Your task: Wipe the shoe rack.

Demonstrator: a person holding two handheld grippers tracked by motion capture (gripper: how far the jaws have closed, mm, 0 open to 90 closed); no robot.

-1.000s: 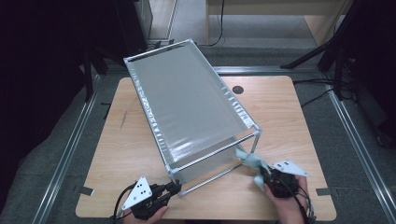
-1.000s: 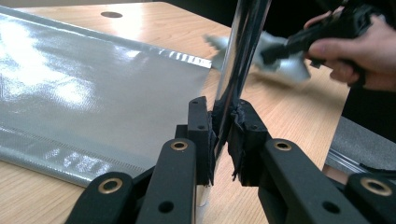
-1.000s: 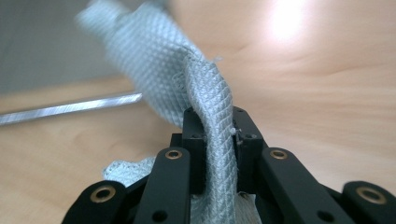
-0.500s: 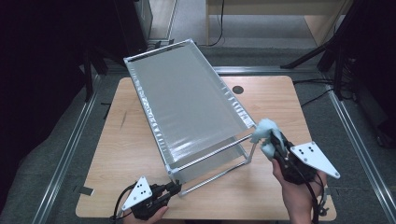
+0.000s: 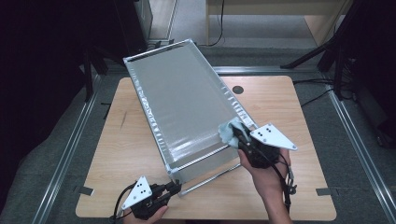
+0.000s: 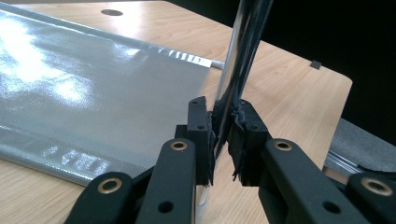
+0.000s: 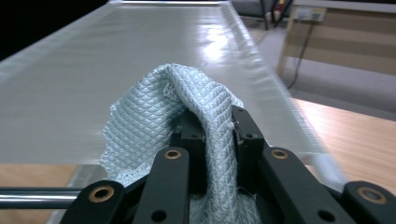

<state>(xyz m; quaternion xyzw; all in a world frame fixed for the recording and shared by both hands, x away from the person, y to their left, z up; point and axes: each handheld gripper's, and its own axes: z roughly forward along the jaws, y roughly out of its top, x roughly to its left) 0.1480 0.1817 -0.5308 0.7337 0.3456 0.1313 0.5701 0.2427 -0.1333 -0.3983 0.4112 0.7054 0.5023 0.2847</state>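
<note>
Right tool (image 5: 237, 132), clenched on a pale blue cloth (image 5: 229, 132), has risen onto the rack's silver fabric top (image 5: 187, 100) on the desk (image 5: 299, 116). Left tool (image 6: 223, 126) clamps the corner post (image 6: 243, 56). Risk: hard wiping tips the light frame or slips cloth.

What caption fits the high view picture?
Right gripper presses a pale blue cloth onto the rack's grey cover; left gripper clamps its corner post.

pale blue quilted cloth (image 5: 229, 132), silver rack (image 5: 187, 100), wood tbl (image 5: 303, 116)
</note>
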